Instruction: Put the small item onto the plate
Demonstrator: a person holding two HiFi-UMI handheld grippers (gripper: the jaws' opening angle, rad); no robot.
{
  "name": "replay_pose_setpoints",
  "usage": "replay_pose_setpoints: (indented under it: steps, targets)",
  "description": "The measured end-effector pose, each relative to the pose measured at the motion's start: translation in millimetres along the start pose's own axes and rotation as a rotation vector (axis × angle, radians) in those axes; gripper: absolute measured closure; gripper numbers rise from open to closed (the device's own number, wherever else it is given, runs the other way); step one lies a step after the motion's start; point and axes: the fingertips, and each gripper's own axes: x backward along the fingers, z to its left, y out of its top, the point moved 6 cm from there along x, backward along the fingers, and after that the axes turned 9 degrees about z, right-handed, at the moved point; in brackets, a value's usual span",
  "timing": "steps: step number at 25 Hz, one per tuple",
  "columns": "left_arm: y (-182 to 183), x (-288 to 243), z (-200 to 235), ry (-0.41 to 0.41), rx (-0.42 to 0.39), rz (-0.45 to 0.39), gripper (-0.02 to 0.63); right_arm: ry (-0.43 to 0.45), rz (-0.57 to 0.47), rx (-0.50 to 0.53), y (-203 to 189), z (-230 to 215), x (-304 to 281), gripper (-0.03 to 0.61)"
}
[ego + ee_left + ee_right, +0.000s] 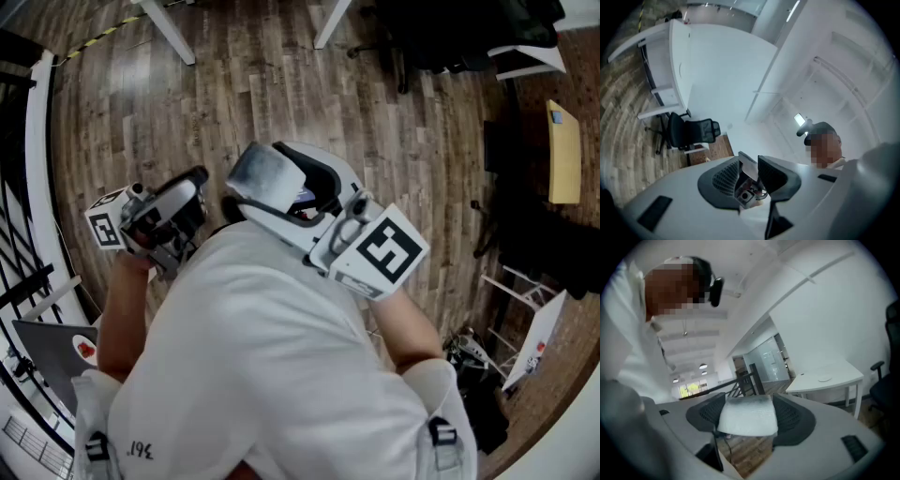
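Head view: above a white shirt (262, 375), the left gripper (183, 202) sits centre left. The right gripper (281, 192), at centre, clamps the small item (262, 173), a pale block. Left gripper view: fingers (723, 180) nearly together on a thin grey piece (746, 168), lower centre. Right gripper view: fingers (790, 416) pinch the small item (747, 417), lower centre; a white desk (829, 380) stands at right.

I see a wood plank floor (281, 84), white walls (722, 70), a black office chair (689, 133), a white desk (829, 380), and possibly ceiling lights (703, 366).

Block (748, 422) between right tongs (747, 405)
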Motion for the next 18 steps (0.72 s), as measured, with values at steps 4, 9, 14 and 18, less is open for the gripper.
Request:
replay_pose_setpoints:
  steps: [4, 9, 14, 18]
  targets:
    - [9.4, 8.8, -13.7, 0.05, -0.122, -0.113, 0.497, 0.001, -0.219, -0.24, 30.7, -38.0, 25.4, 0.255]
    - [11.0, -3.7, -22.5, 0.064, -0.197, -0.126, 0.497, 0.003, -0.461, -0.33, 75.8, -79.1, 64.0, 0.255]
    - [12.1, -4.5, -23.6, 0.084, -0.229, -0.133, 0.497, -0.004, -0.532, -0.362, 77.5, -90.2, 86.7, 0.255]
    - [10.4, -5.3, -22.9, 0.091, -0.222, -0.129, 0.497, 0.004, -0.55, -0.408, 69.6, -92.7, 88.1, 0.255]
